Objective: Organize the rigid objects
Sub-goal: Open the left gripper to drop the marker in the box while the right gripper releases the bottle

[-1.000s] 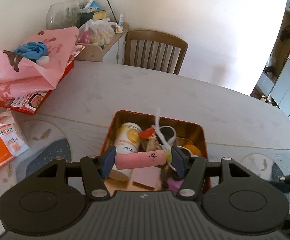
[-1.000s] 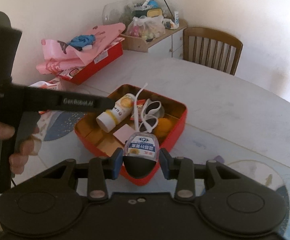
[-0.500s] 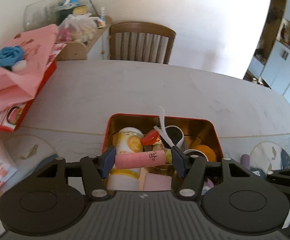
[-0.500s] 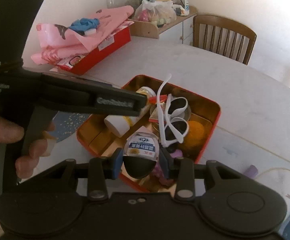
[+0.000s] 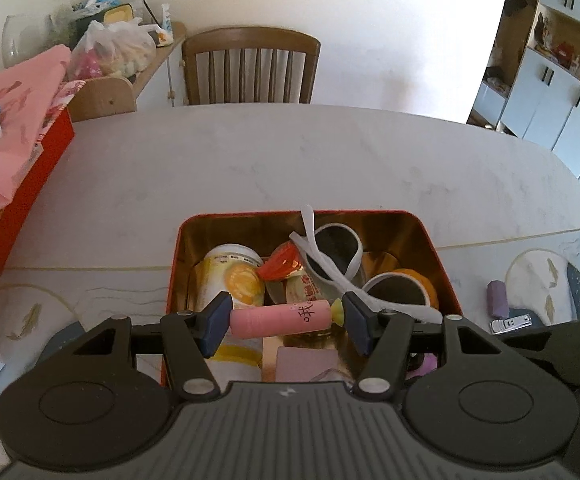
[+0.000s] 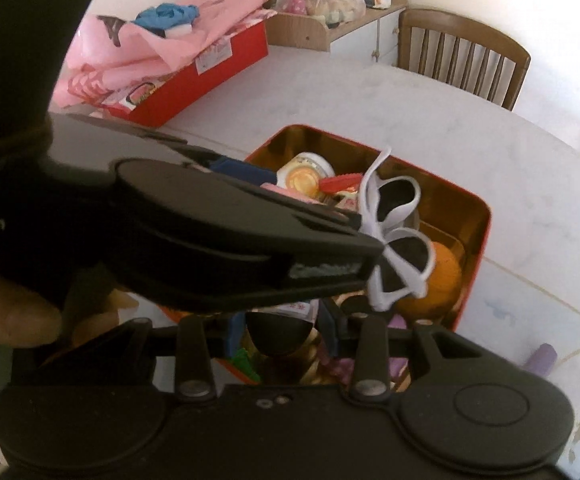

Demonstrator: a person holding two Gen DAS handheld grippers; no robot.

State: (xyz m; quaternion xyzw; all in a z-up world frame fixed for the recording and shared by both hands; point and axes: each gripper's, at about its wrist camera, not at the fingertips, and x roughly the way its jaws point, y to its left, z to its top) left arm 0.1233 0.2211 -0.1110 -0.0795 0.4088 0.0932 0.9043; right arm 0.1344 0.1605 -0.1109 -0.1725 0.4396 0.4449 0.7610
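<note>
The left gripper (image 5: 286, 317) is clamped end to end on a pink tube (image 5: 280, 319), held crosswise just above the near half of the red tin (image 5: 429, 240). The right gripper (image 6: 280, 330) is clamped on a small bottle with a dark cap (image 6: 277, 330), also over the near edge of the tin, though the left tool crosses in front and hides most of the label.

Inside the tin, much is already gathered: a yellow-and-white bottle (image 5: 230, 280) lying at 9 o'clock, a red wrapped sweet (image 5: 282, 266) near the centre, white sunglasses (image 5: 329, 256) from centre toward 1 o'clock, an orange round thing (image 5: 421, 284) at 3 o'clock, and a pink pad (image 5: 305, 364) at 6 o'clock.

Judging by this, the sorting is well along; both held pieces look ready to be let go into the tin. Still out on the table (image 5: 250, 160), at 3 o'clock of the tin, lie a purple piece (image 5: 497, 300) and a nail clipper (image 5: 509, 324), which probably remain to be collected.
</note>
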